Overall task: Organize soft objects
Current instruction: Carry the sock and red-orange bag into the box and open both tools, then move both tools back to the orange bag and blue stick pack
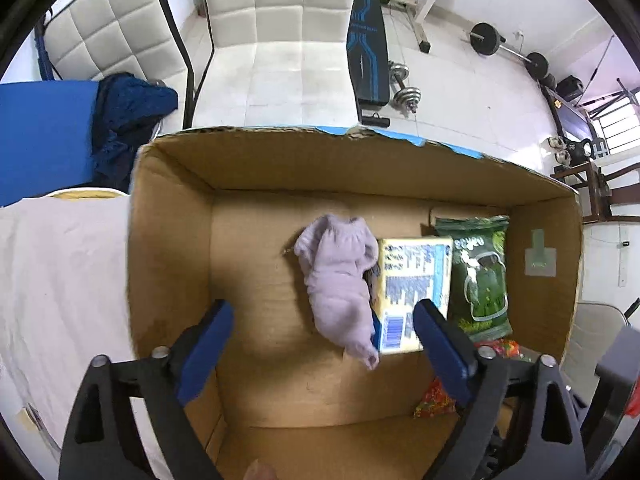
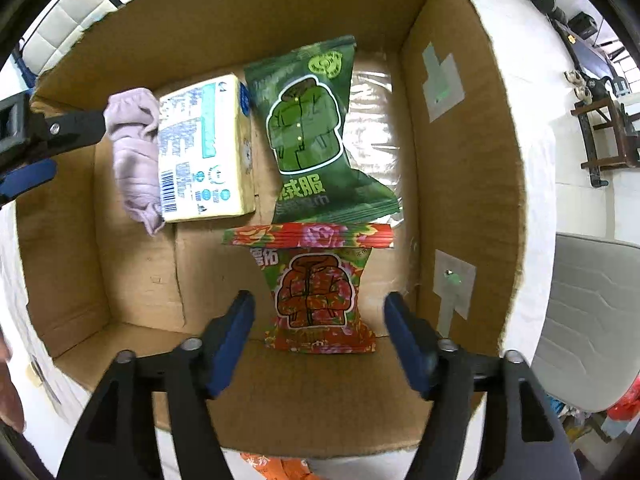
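Blue-padded left gripper hangs released above the cardboard box; lilac sock lies on the floor, touching the yellow tissue pack. Right gripper spread wide, empty, over the red floral packet. Sock looks light, limp; pinch mid-body.

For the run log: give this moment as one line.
left gripper: open, above lilac sock | right gripper: open, red packet below, untouched | all inside cardboard box
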A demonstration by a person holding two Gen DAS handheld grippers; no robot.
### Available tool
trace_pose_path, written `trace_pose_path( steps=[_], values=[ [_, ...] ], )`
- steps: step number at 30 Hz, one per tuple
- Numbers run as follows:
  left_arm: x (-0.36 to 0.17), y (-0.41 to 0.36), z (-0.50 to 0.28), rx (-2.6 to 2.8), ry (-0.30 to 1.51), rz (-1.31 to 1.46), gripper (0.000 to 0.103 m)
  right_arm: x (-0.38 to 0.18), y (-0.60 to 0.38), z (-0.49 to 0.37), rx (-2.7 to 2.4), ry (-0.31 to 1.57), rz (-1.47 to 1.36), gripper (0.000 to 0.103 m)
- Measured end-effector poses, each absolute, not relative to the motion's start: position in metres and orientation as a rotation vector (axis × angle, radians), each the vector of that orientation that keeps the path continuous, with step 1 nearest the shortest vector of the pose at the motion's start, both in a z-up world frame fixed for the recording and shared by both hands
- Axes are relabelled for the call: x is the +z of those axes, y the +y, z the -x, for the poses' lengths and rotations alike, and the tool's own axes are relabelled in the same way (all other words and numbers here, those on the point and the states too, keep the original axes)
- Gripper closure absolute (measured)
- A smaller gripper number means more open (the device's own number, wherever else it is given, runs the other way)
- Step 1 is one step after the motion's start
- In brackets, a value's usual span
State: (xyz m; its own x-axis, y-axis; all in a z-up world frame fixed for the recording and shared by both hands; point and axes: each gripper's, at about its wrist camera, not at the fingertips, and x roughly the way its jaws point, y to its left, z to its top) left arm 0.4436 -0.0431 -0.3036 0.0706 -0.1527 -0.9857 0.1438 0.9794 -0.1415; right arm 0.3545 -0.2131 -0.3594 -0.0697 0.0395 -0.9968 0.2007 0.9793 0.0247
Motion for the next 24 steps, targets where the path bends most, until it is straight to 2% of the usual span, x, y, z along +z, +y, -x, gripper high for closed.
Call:
trace_pose_path(
  steps=[2, 3, 4, 5, 24],
  values=[
    [-0.294, -0.04, -0.431, -0.22, 1.457, 0.003, 0.001, -0.347, -0.213, -0.349, -0.128, 1.63, -0.174, 0.023],
    [-0.289, -0.038, -0.429, -0.221, 1.44, 0.003, 0.001, -0.344, -0.213, -0.347, -0.129, 1.625, -0.167, 0.018],
    [-0.284, -0.037, -0.424, -0.216, 1.416, -0.002, 0.001, -0.34, -0.213, -0.344, -0.127, 1.608, -0.171, 0.005],
    [-0.28, -0.036, -0.419, -0.212, 1.396, -0.004, 0.001, -0.337, -0.211, -0.34, -0.127, 1.596, -0.175, 0.0],
    [-0.178, -0.035, -0.286, -0.223, 1.156, -0.035, 0.001, -0.243, -0.203, -0.255, -0.126, 1.351, -0.136, 0.0]
  ],
)
